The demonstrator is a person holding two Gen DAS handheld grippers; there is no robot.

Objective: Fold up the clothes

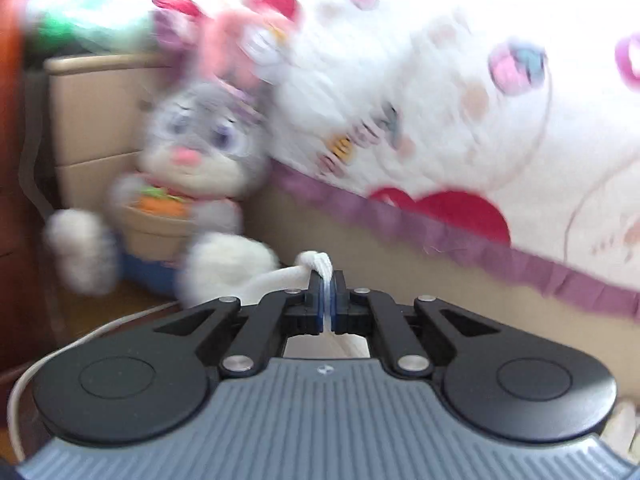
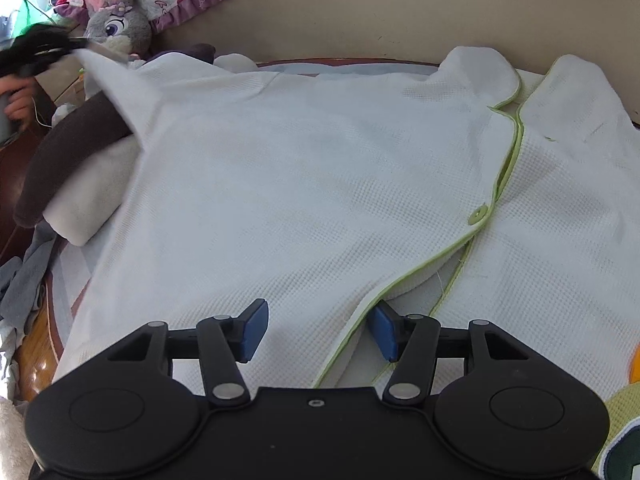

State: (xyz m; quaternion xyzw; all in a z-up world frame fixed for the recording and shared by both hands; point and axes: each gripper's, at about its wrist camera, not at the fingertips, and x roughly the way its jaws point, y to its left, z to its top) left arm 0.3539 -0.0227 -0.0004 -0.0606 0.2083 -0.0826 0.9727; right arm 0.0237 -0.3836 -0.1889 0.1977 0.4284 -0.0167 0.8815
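**Mia:** What are we folding?

**Ben:** The white shirt [image 2: 304,168] with the green edge. It lies spread flat on the bed [image 2: 64,280], front side up, with one green button [image 2: 478,214] done up.

**Mia:** Who has hold of it?

**Ben:** The left claw [image 1: 329,298]. Its blue pads are pressed tight together, and a bit of white cloth is pinched between them. From the right claw's camera you can see it far off at the top left [image 2: 60,46], pulling the end of a sleeve up off the bed.

**Mia:** And the right claw [image 2: 318,332]?

**Ben:** Its pads stand apart. It holds nothing. It hangs just over the bottom of the shirt, where the green edge runs between its two pads. I can't tell if a pad touches the cloth.

**Mia:** So which step is this?

**Ben:** I think it's the very start. The sleeve is picked up, but nothing is folded over yet.

**Mia:** What comes next?

**Ben:** I'd guess the left claw must carry the sleeve across and lay it on the middle of the shirt. The right claw could press the shirt down so it doesn't slide.

**Mia:** Anything in the way?

**Ben:** A toy bunny [image 1: 200,148] sits near the left claw, and a brown pillow [image 2: 68,152] lies under that side of the shirt. The sleeve should stay away from both.
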